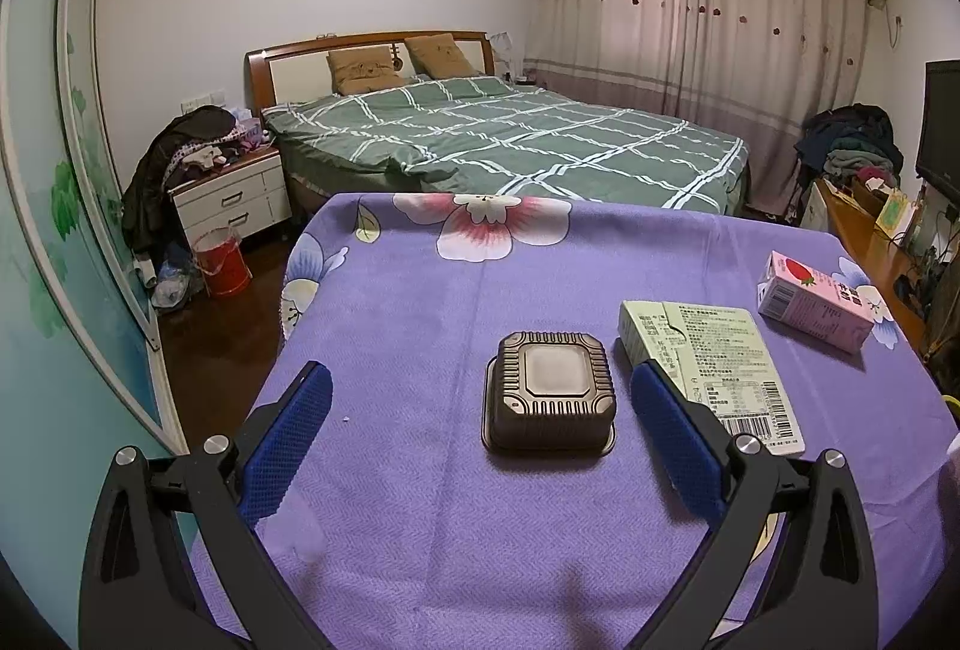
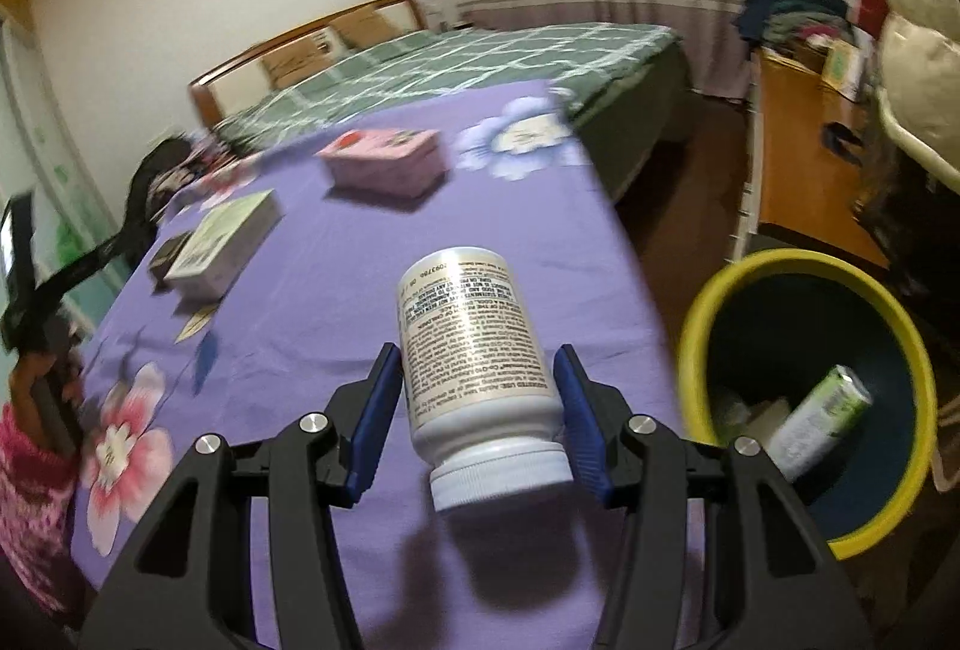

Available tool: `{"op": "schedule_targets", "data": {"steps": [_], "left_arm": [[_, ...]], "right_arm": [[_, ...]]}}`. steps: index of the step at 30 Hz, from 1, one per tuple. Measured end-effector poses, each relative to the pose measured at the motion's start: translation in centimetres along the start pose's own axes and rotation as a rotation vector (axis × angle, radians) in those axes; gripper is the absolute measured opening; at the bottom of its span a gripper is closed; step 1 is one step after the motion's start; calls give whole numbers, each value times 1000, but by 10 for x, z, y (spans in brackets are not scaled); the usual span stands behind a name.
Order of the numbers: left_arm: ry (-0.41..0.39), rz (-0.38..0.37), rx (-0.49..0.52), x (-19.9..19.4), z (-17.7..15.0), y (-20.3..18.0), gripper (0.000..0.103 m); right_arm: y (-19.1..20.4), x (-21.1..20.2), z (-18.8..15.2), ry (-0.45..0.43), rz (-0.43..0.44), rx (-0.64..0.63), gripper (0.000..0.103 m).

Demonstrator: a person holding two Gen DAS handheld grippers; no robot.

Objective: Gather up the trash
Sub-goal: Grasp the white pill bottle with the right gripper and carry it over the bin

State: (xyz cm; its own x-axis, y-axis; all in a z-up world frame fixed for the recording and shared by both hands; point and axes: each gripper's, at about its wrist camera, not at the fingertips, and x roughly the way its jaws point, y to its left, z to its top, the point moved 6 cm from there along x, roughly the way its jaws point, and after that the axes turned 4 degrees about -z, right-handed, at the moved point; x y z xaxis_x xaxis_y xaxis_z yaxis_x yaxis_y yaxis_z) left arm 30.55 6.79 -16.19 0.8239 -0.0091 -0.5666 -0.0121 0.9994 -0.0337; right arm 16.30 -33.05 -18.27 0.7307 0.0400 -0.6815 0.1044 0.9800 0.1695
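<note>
Right gripper (image 2: 477, 410): jaws set narrow, blue pads clamped on a white bottle (image 2: 474, 350), cap toward the camera, held clear above the purple cloth (image 2: 336, 302). Just right of and below this gripper, a yellow-rimmed bin (image 2: 696, 314) on the floor holds a green can (image 2: 819, 419) and what may be paper; the view is blurred. Ahead and left of it on the cloth, a pale green box (image 2: 225, 242); farther on, a pink carton (image 2: 387, 161).

Left gripper (image 1: 480, 401): jaws wide, holding nothing, above the cloth (image 1: 420, 302). Between its pads, not touching them, a dark tray (image 1: 549, 392) lies upside down. The green box (image 1: 714, 368) lies past the right pad, the pink carton (image 1: 816, 299) beyond it. Bed (image 1: 510, 134) behind.
</note>
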Motion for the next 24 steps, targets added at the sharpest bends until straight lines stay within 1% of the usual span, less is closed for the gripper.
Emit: {"op": "schedule_targets", "data": {"steps": [6, 13, 18, 20, 22, 24], "left_arm": [[5, 0, 2, 1, -1, 0, 98], [16, 3, 13, 4, -2, -1, 98], [18, 4, 17, 5, -2, -2, 98], [19, 4, 17, 5, -3, -2, 98], [22, 5, 19, 5, -3, -3, 98], [25, 7, 22, 6, -3, -4, 98]], "right_arm": [[-62, -5, 10, -35, -128, 105, 50], [-130, 6, 11, -35, -277, 186, 50], [-158, 19, 8, -15, -362, 211, 52], [-166, 19, 8, -25, -404, 215, 57], [-168, 15, 11, -44, -420, 216, 58], [-162, 11, 18, -69, -415, 218, 58]]}}
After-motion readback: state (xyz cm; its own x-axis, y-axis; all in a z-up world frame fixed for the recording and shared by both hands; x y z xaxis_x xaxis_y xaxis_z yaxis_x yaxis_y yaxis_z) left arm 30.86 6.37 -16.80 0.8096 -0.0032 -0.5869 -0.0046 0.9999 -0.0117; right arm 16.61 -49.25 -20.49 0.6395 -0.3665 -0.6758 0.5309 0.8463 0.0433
